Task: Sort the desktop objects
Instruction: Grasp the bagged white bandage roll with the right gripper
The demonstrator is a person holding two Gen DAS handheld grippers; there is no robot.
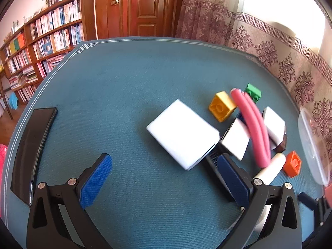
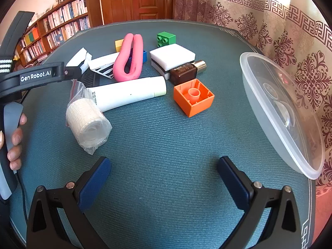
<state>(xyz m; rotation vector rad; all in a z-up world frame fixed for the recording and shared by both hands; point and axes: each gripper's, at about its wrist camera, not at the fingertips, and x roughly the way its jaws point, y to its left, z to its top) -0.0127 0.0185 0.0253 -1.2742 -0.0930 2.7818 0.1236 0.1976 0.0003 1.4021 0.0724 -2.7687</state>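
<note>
A heap of small objects lies on the blue-green table mat. In the right wrist view I see a pink bent foam tube, a white tube, a bagged bandage roll, an orange block, a green block, a white sponge and a brown bottle. My right gripper is open and empty, just short of them. My left gripper is open and empty, a large white sponge just beyond its fingers. The yellow block lies further off.
A clear plastic container stands at the table's right edge, also in the left wrist view. A black flat object lies at the left edge. Bookshelves, a wooden door and curtains stand behind the table.
</note>
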